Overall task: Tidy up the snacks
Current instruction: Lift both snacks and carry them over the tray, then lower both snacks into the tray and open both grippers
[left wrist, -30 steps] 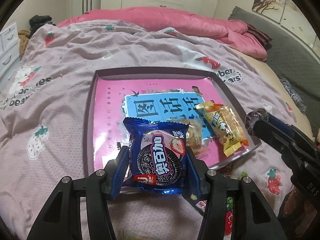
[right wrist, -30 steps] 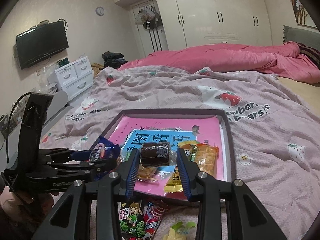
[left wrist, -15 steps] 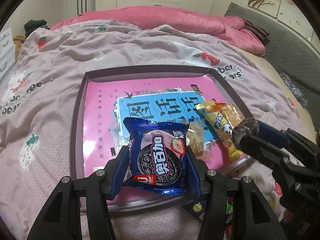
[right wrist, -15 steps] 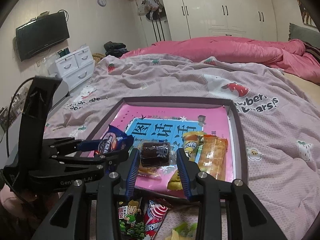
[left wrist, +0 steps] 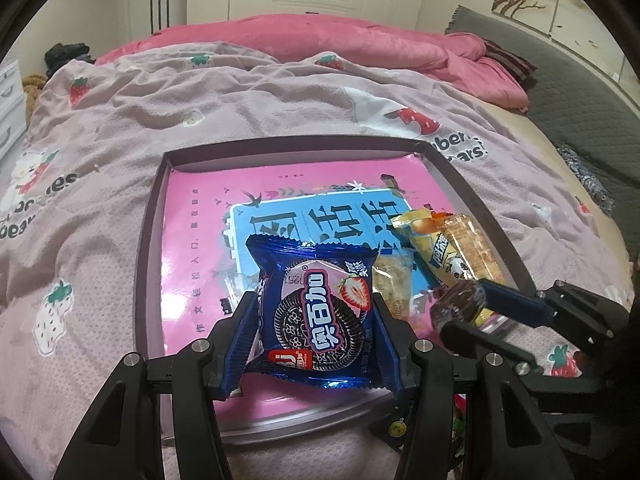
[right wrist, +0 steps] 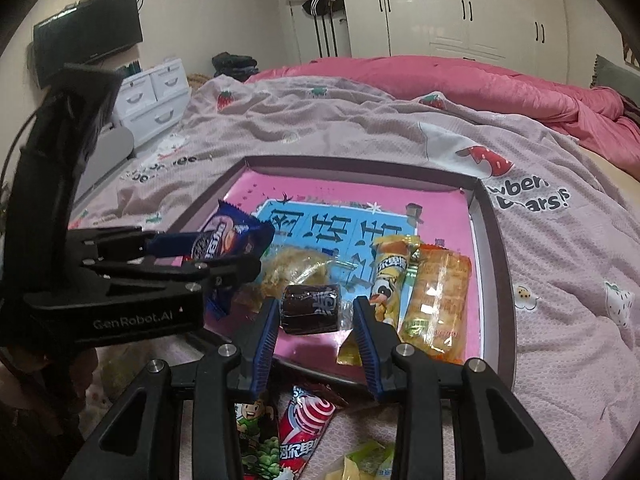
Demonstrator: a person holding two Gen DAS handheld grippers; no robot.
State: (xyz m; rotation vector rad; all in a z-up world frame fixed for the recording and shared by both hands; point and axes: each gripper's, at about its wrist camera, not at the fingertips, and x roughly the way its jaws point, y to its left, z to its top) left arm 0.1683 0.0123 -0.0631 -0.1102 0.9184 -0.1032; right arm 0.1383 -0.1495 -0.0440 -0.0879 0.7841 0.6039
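The left hand-held gripper [left wrist: 316,334] clamps a blue Oreo packet [left wrist: 318,312] over the tray [left wrist: 150,248] at lower centre, ready to set down. The right hand-held gripper [right wrist: 316,322] pinches a dark wrapped cake [right wrist: 310,310] beside 2 yellow snacks [right wrist: 420,292], grouping them.
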